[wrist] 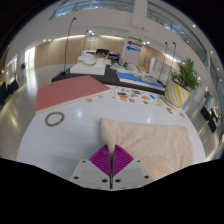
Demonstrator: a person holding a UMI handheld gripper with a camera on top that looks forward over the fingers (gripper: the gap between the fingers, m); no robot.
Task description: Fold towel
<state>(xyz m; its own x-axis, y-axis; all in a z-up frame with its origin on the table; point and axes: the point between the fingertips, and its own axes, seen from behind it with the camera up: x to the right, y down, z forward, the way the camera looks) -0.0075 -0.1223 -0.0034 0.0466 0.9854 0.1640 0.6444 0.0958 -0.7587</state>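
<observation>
big open hall w/ white floor and glass walls in the bkgd. nearer, a white table (60, 140) fills most of the view. on it, left and beyond the fingers, lies a flat reddish-pink board (68, 93). the towel (150, 140), cream/beige, lies rumpled on the table just ahead of the gripper (111, 160) and to its right, its near edge close to the fingertips. far right stands a green potted plant (185, 72), w/ a striped round thing (175, 93) beside it. a row of small items (135, 98) sits past the towel, too small to tell. a small ring (54, 118) lies left. gripper fingers nearly together, magenta pads (103, 159) almost touching, nothing visibly between them.
</observation>
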